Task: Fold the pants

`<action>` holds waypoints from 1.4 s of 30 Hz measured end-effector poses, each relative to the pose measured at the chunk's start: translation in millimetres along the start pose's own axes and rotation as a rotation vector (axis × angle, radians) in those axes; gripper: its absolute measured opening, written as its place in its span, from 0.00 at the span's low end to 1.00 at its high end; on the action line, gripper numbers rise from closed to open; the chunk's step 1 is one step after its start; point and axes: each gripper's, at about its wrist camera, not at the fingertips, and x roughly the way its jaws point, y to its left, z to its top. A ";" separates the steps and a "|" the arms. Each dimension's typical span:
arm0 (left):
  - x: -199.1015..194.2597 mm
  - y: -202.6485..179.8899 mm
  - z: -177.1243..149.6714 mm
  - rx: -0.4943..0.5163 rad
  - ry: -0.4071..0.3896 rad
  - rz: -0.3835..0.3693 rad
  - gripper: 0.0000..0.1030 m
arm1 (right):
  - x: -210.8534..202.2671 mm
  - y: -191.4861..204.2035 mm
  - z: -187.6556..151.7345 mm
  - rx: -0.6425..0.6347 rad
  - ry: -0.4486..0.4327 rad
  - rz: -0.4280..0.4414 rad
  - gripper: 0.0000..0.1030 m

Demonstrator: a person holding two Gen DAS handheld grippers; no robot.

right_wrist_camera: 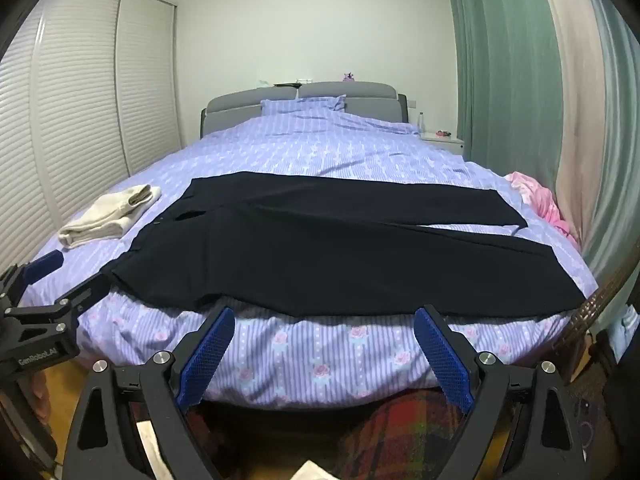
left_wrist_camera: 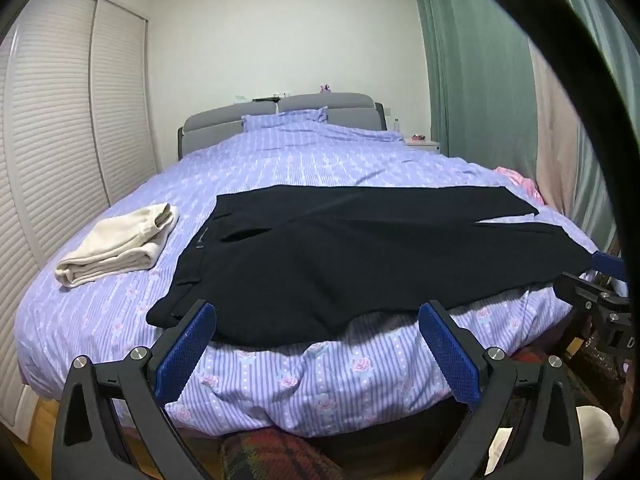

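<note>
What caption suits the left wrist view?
Open left gripper faces unfolded black pants on a striped bed.

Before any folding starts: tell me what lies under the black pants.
The black pants lie on the striped floral duvet. Whatever the fabric covers is hidden.

Both views are dim and evenly lit with a cool cast, no clear source, no glare. Shadows are soft. Strong fisheye bends the closet (left_wrist_camera: 60,140) and curtain (right_wrist_camera: 500,60) at the edges, with black vignette in the corners. The pants (left_wrist_camera: 340,256) read as near-featureless black. The floor at the bottom is blurred; the image is slightly grainy
</note>
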 end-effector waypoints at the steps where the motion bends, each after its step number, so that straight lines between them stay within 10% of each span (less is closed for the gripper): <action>1: -0.7 0.2 0.3 -0.001 -0.002 -0.002 1.00 | 0.2 -0.1 0.0 0.000 0.000 0.001 0.90; 42: -6.1 7.8 -2.7 -0.048 -0.048 0.011 1.00 | -1.2 0.1 -0.3 0.009 -0.005 0.002 0.90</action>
